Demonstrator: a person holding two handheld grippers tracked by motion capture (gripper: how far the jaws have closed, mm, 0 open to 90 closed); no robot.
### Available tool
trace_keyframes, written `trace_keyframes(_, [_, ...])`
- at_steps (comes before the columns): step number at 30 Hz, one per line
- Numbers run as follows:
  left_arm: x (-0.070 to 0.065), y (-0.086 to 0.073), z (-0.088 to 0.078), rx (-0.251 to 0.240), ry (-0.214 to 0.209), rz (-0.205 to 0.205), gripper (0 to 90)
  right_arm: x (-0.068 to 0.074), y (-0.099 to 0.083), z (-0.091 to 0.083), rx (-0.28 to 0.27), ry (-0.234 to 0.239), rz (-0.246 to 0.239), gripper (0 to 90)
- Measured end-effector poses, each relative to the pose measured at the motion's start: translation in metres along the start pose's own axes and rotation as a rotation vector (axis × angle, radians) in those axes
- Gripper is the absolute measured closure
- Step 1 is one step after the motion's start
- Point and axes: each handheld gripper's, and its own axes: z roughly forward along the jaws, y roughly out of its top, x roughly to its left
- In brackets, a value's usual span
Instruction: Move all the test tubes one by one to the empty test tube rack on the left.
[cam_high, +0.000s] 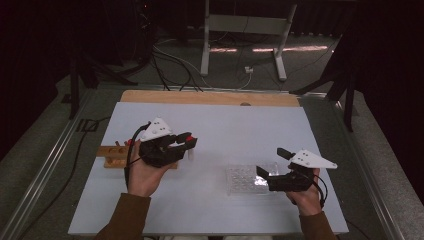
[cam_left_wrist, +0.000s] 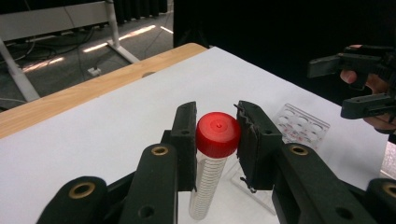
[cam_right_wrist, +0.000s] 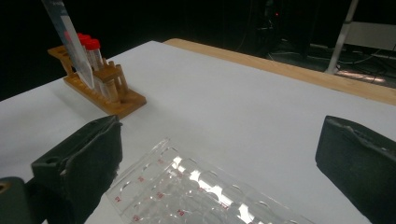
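Note:
My left gripper (cam_high: 184, 143) is shut on the red cap of a clear graduated tube (cam_left_wrist: 218, 135), which hangs down from the jaws over the white table, to the right of a wooden tube rack (cam_high: 112, 152). In the right gripper view the tube's tapered lower end (cam_right_wrist: 70, 37) slants in front of the rack (cam_right_wrist: 100, 88), which holds red-capped tubes (cam_right_wrist: 92, 44). My right gripper (cam_high: 272, 161) stands open at the table's right, its jaws wide apart either side of a clear well plate (cam_high: 243, 180) that lies flat on the table, touching nothing.
The white table top (cam_high: 215, 125) has a wooden strip (cam_high: 210, 97) along its far edge. Beyond it stand a metal frame's legs (cam_high: 205, 45) and loose cables on the floor. Open table lies between the rack and the plate.

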Motion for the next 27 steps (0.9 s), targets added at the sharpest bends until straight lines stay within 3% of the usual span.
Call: trace_keyframes(27, [0.039, -0.015, -0.038, -0.013, 0.135, -0.035, 70.8, -0.004, -0.001, -0.003, -0.011, -0.014, 0.006, 0.0])
